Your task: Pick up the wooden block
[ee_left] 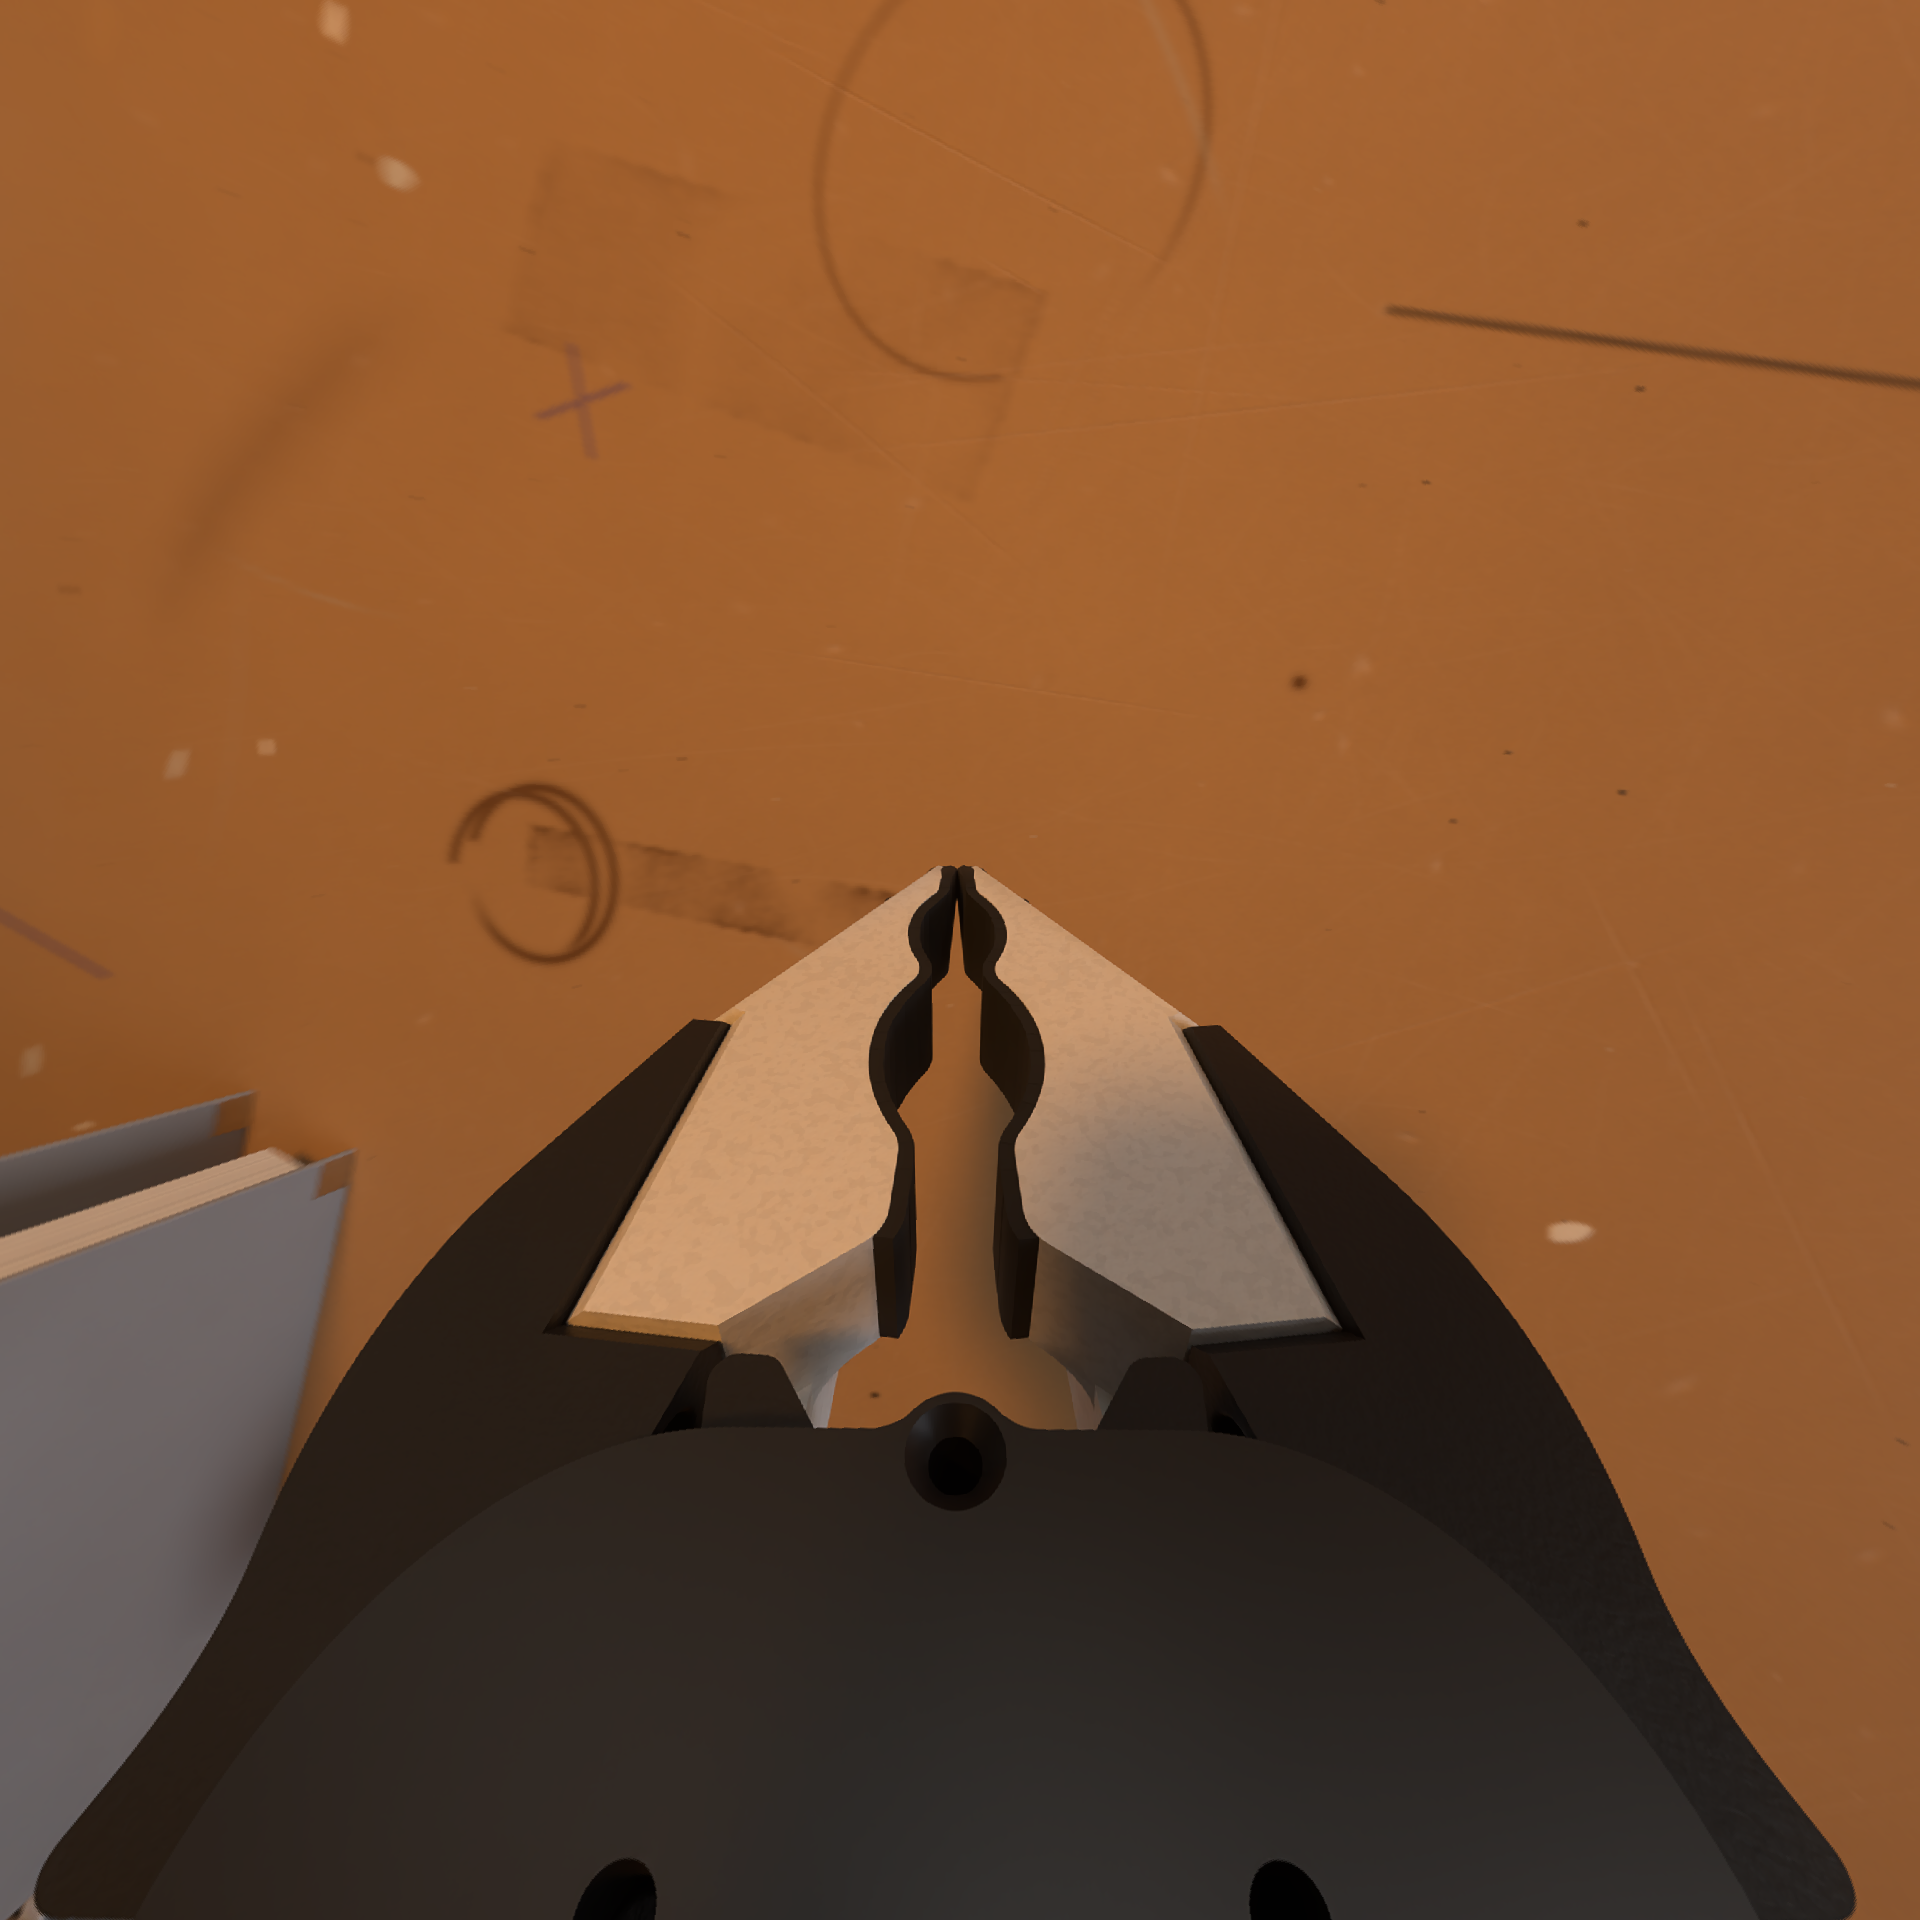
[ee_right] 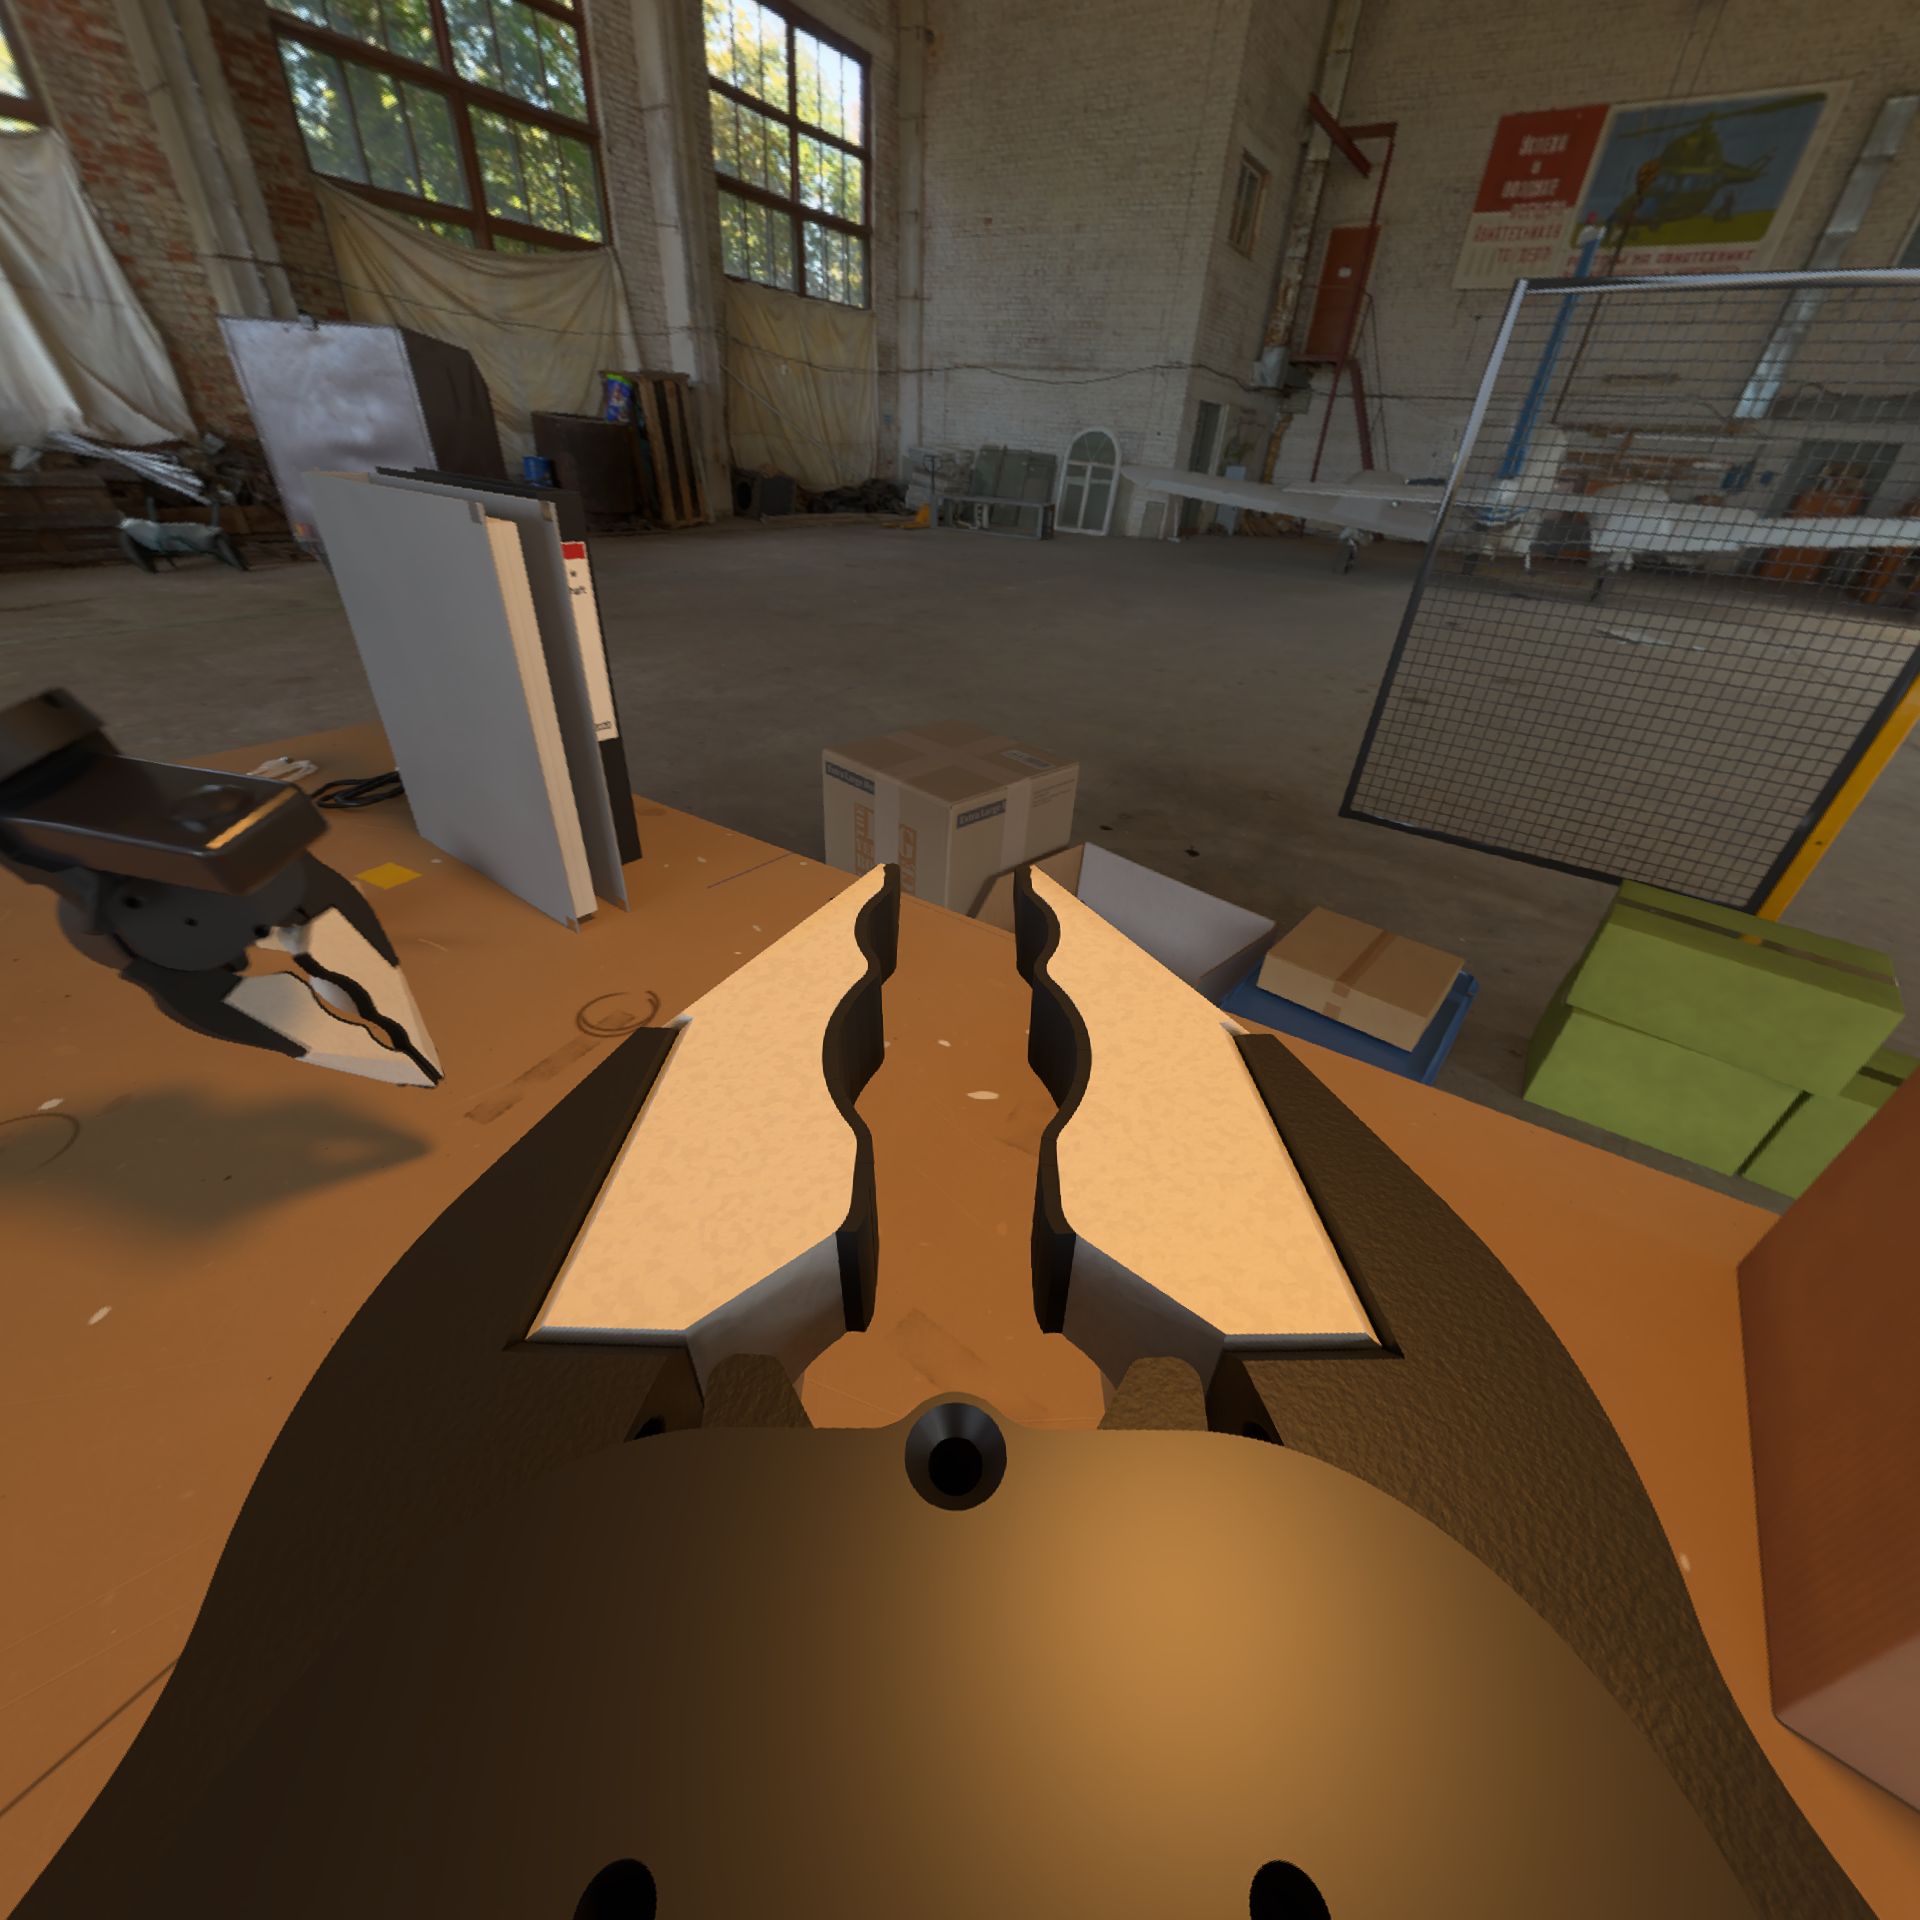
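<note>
A reddish-brown wooden block (ee_right: pixel 1844 1475) stands on the orange-brown table (ee_right: pixel 260 1351) at the right edge of the right wrist view, partly cut off. My right gripper (ee_right: pixel 956 878) is open and empty, to the left of the block and apart from it. My left gripper (ee_left: pixel 956 871) is shut and empty, pointing down at the bare table (ee_left: pixel 1351 623). It also shows in the right wrist view (ee_right: pixel 421 1070), hovering low over the table's left side. The block does not show in the left wrist view.
Grey binders (ee_right: pixel 468 686) stand upright on the table at the back left and show in the left wrist view (ee_left: pixel 135 1455). Beyond the table's far edge are cardboard boxes (ee_right: pixel 951 805), green boxes (ee_right: pixel 1714 1039) and a wire mesh panel (ee_right: pixel 1642 582).
</note>
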